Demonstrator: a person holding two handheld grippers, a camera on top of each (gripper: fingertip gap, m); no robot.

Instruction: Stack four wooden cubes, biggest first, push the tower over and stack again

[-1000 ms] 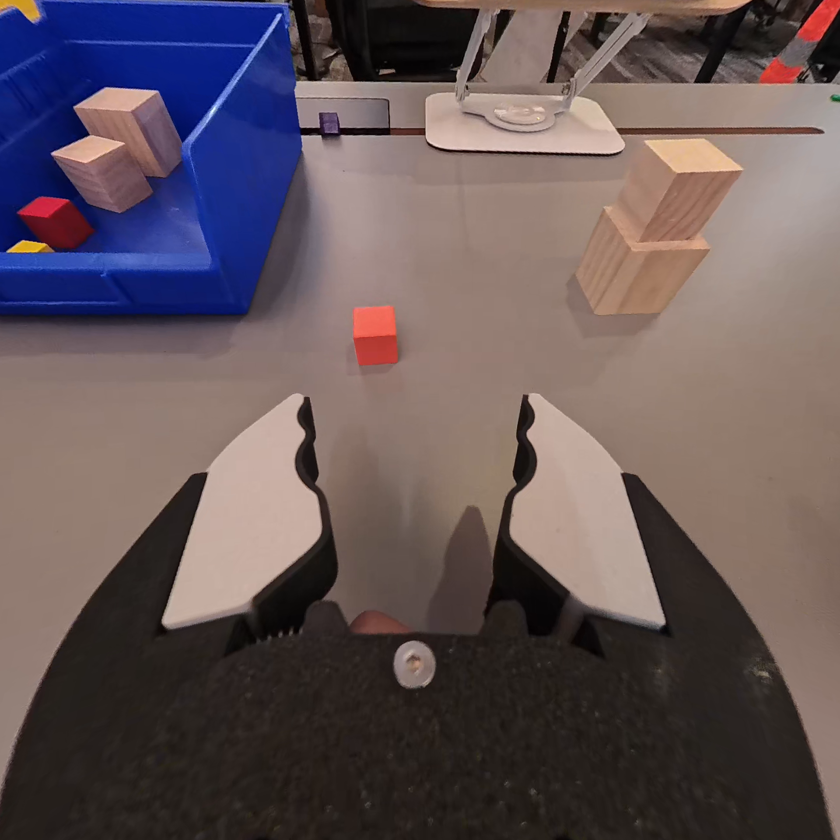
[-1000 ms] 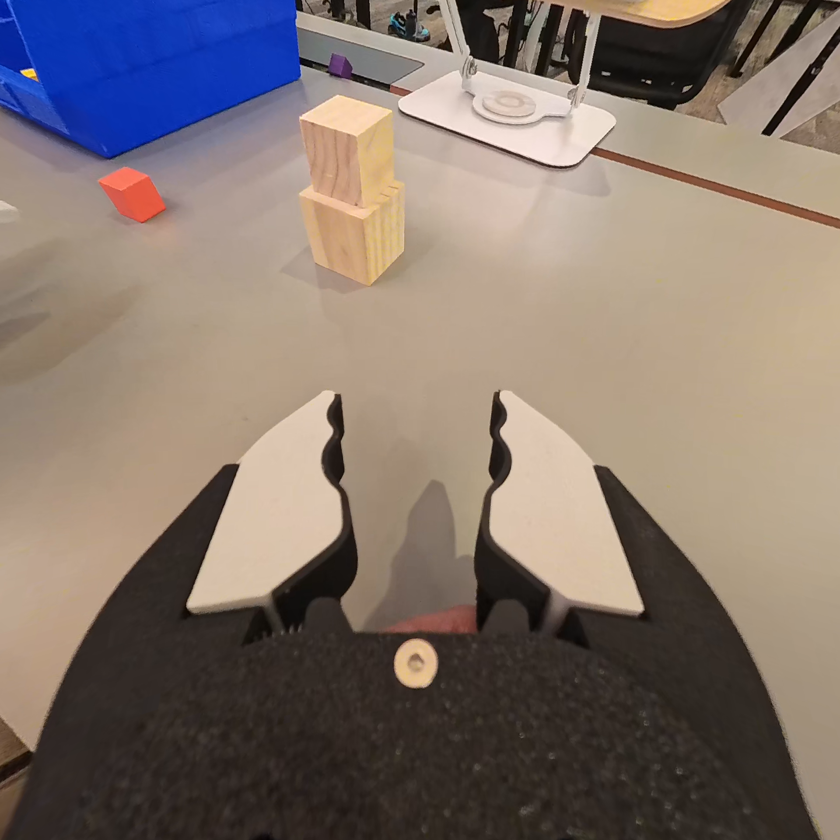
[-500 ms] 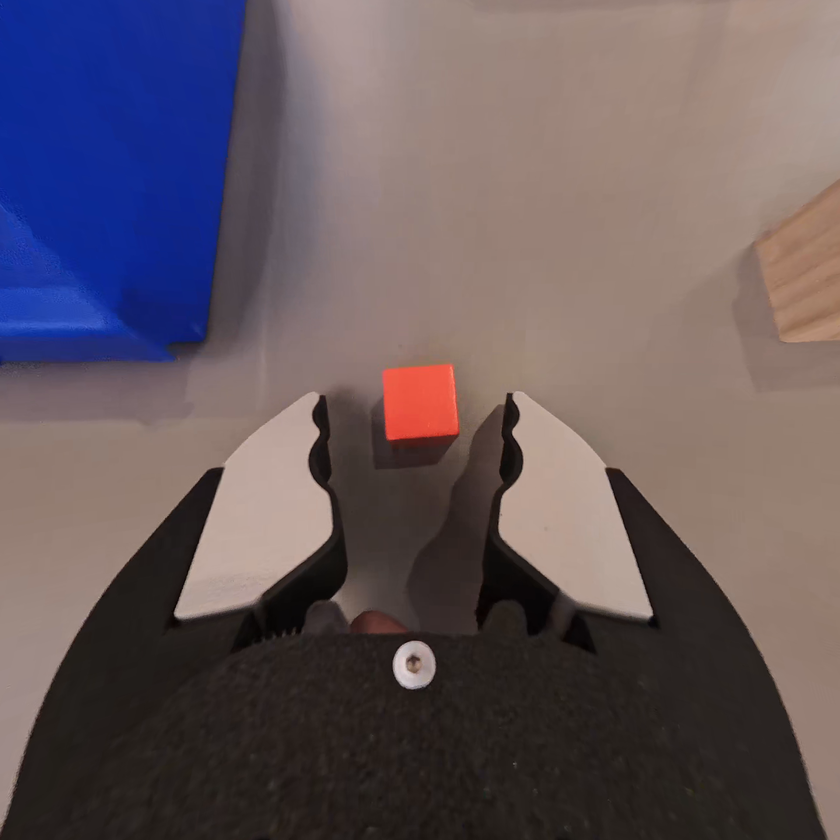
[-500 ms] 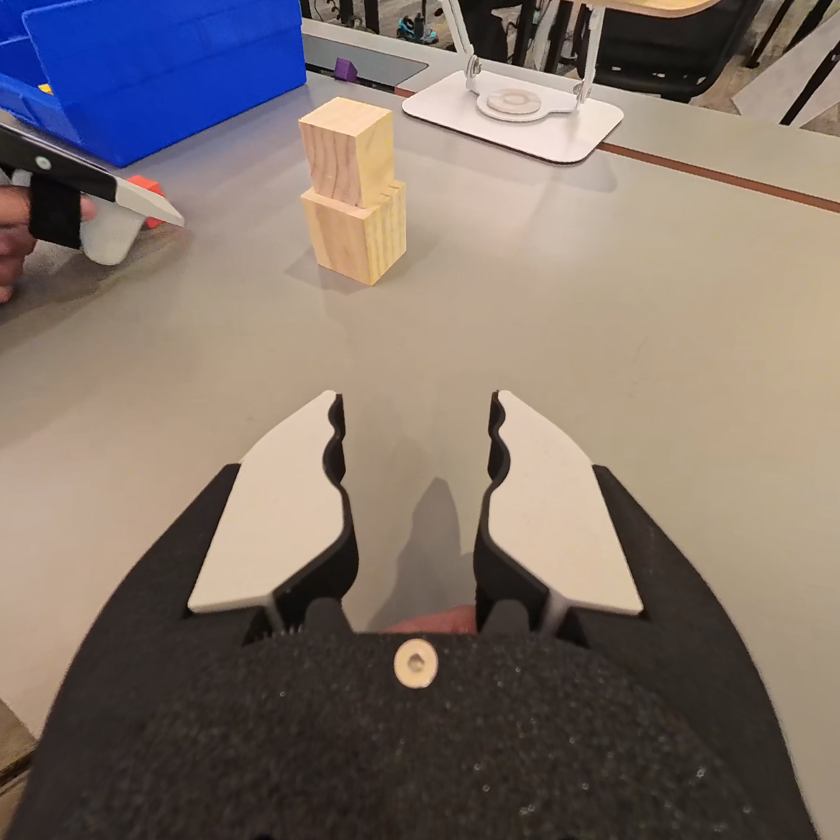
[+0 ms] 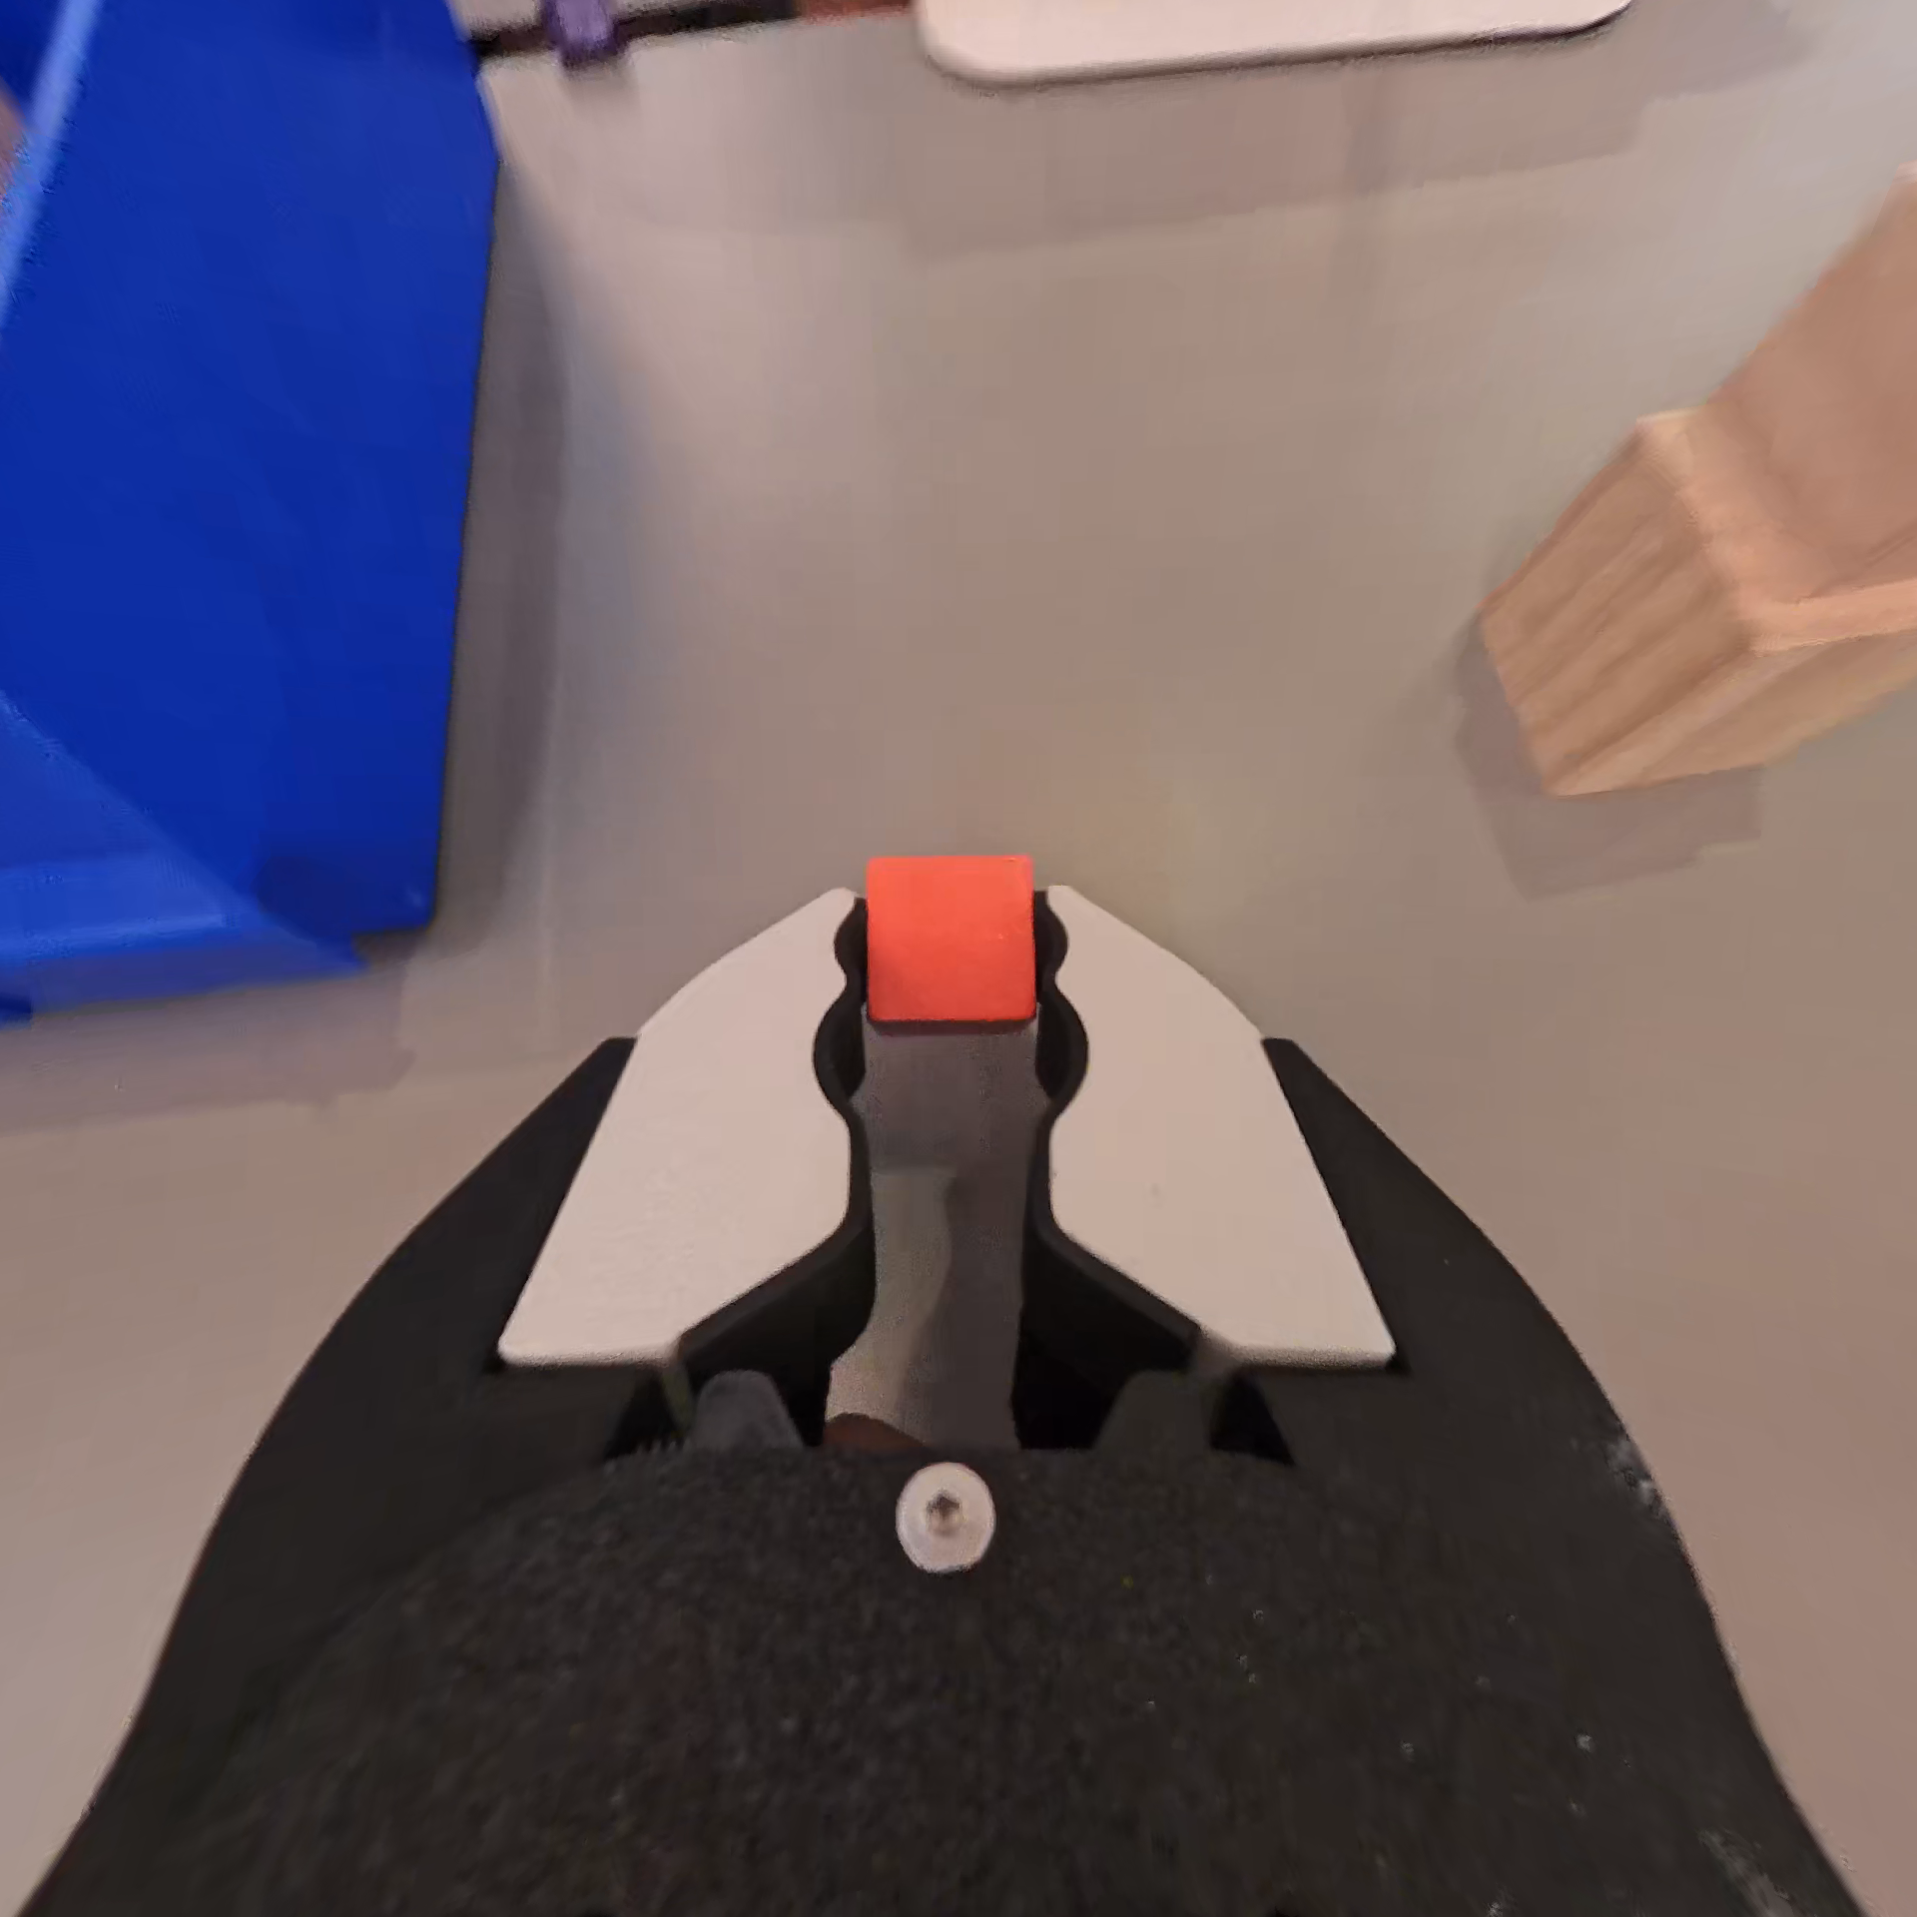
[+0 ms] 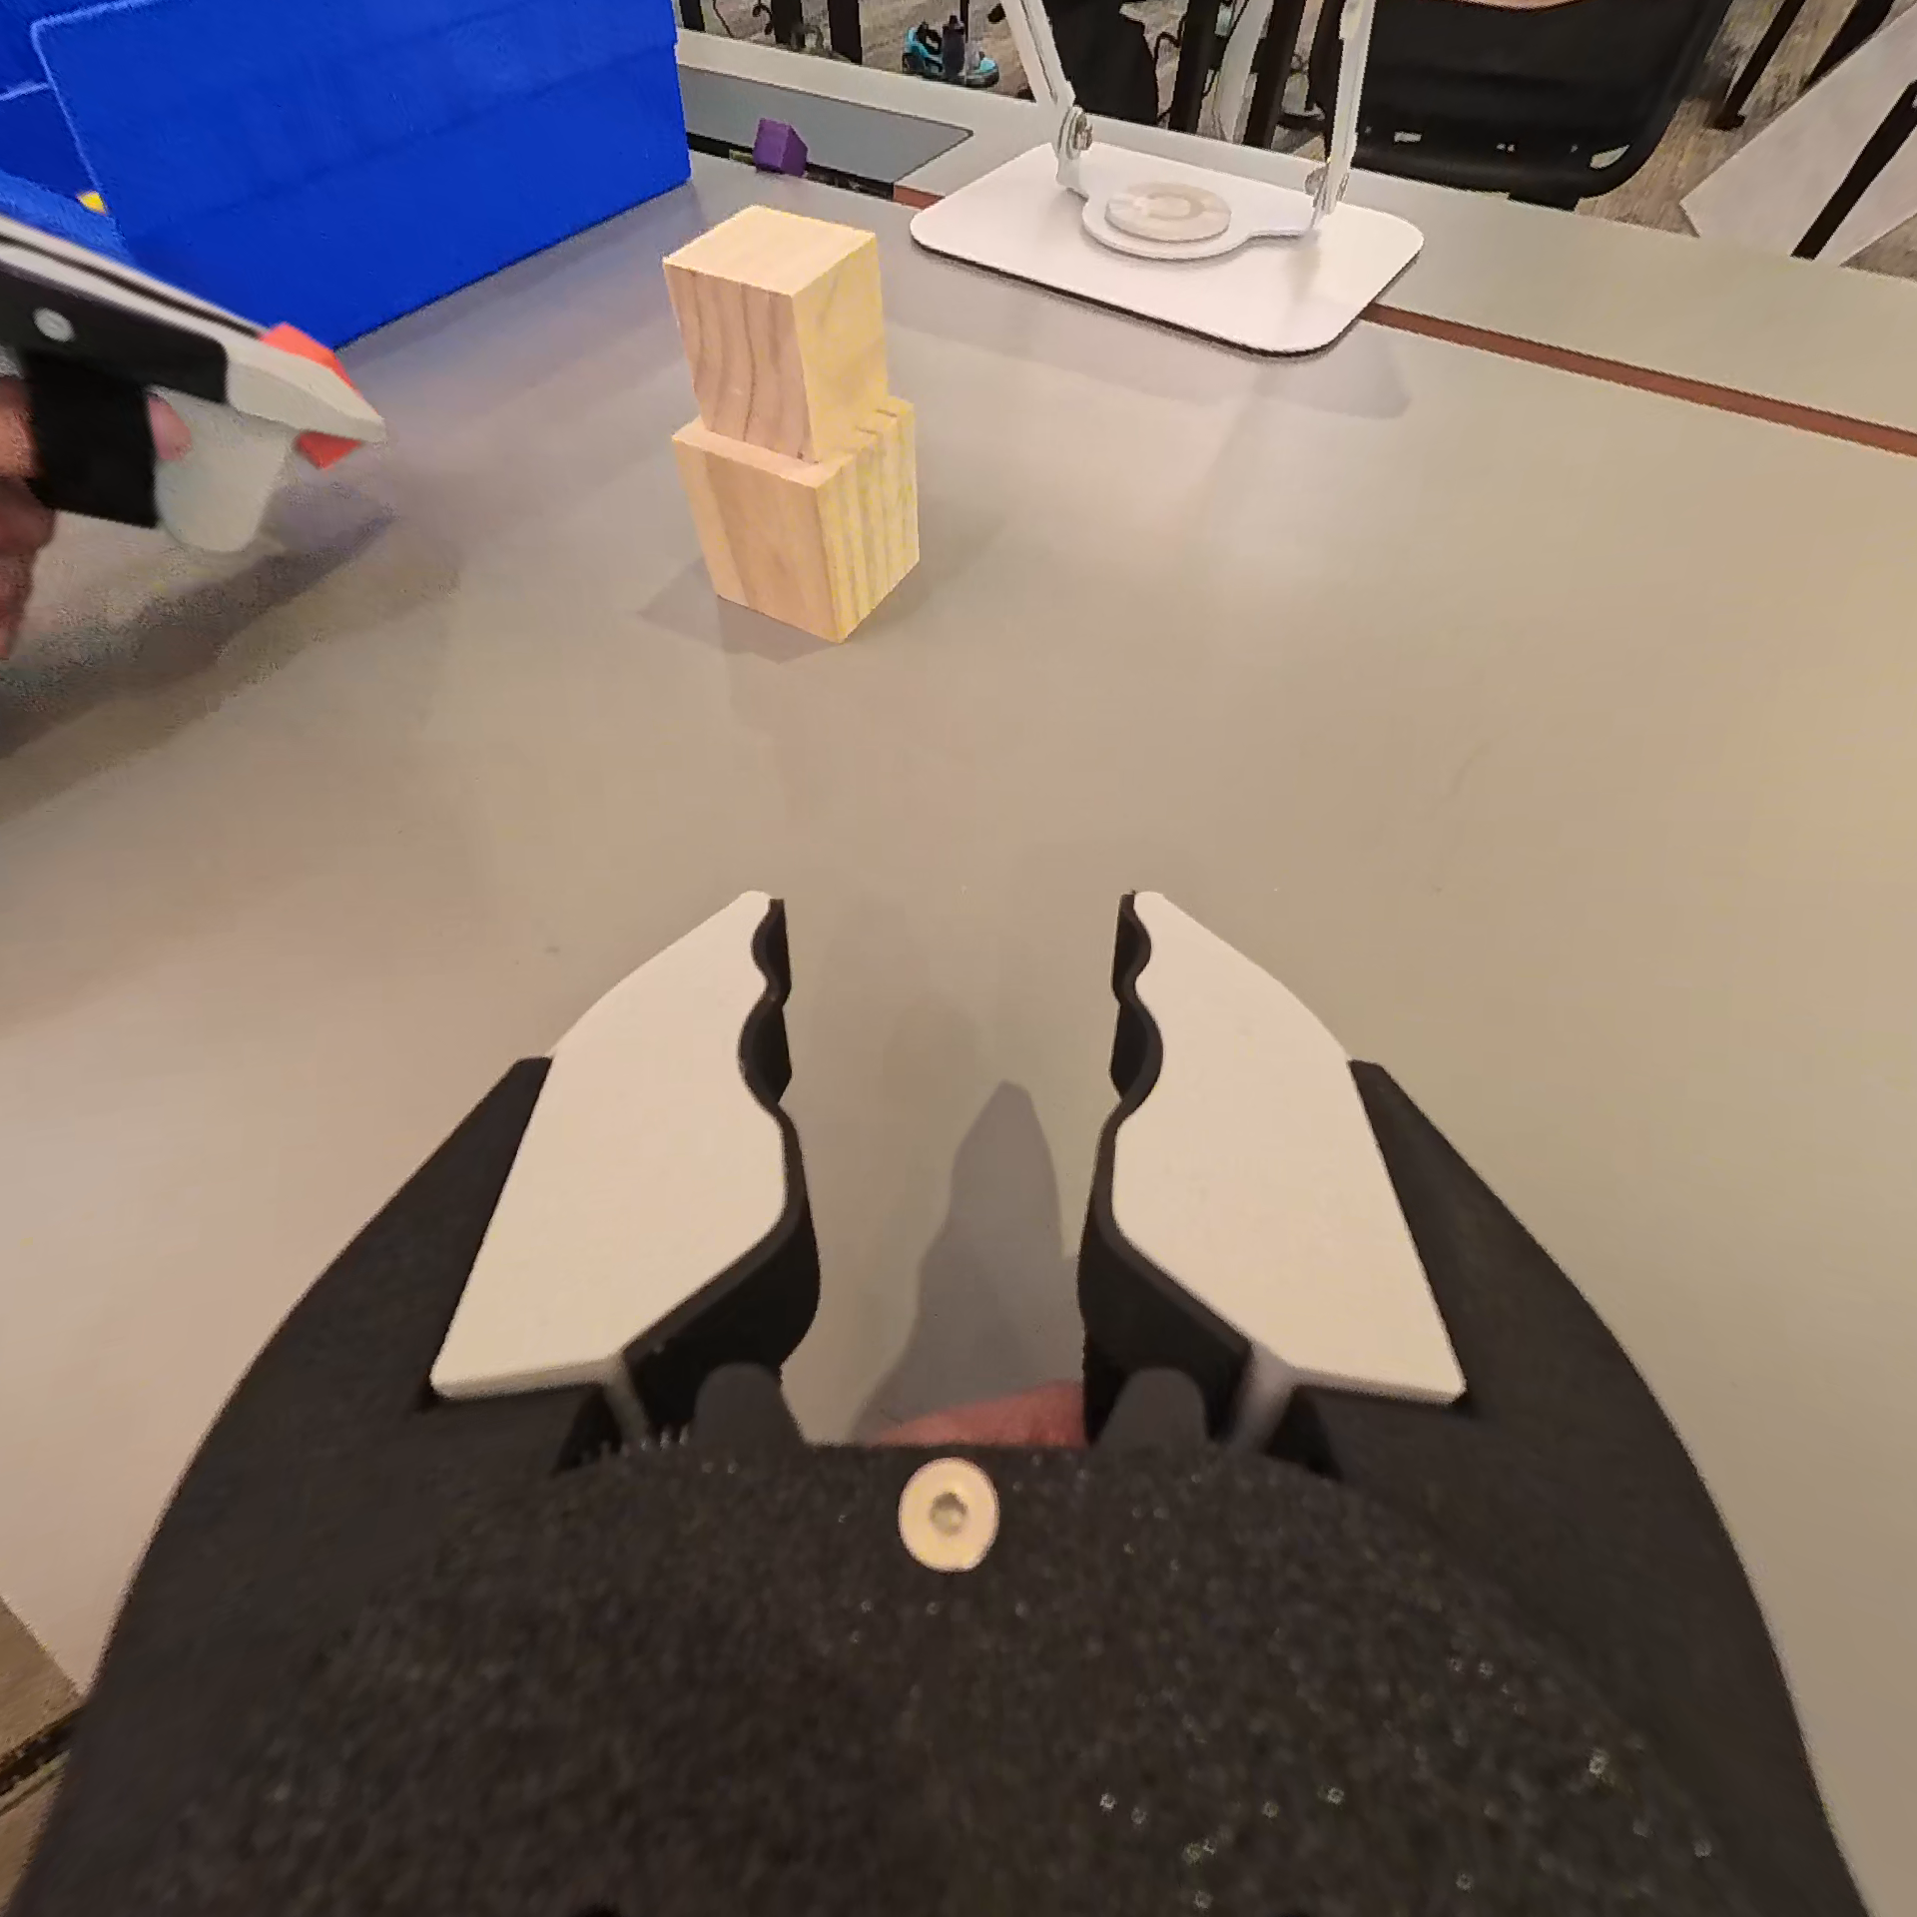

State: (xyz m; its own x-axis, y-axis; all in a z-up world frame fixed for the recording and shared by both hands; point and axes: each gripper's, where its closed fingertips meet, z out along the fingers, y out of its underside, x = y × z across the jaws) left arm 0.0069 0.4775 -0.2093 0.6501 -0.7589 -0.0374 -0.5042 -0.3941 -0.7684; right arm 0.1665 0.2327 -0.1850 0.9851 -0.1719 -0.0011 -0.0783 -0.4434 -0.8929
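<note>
At 12 o'clock of left wrist view: left gripper [image 5: 950, 939] clamping small orange-red cube [image 5: 949, 939] between fingertips, jaws closed down to cube width, cube lifted clear of grey table [image 5: 934, 519], going by right wrist view. Sitting at 10 o'clock: blue bin [image 5: 228, 498], wall only showing. Standing at 2 o'clock: two-cube wooden stack [image 5: 1753, 581], partly cut by frame edge, blurred. Lying at 12 o'clock far edge: white stand base [image 5: 1245, 31].

Right wrist view: right gripper [image 6: 949, 923] hovering over table [image 6: 1452, 830], jaws wide apart, holding nothing. Standing at 12 o'clock: bigger wooden cube [image 6: 799, 539] on table, smaller wooden cube [image 6: 778, 332] resting on top, slightly twisted, upright. Showing at 10 o'clock: left gripper [image 6: 327, 410] pinching orange-red cube [image 6: 324, 446], near stack, not touching. Sitting beyond: blue bin [image 6: 363, 156], purple block [image 6: 778, 145], white stand base [image 6: 1172, 259].
</note>
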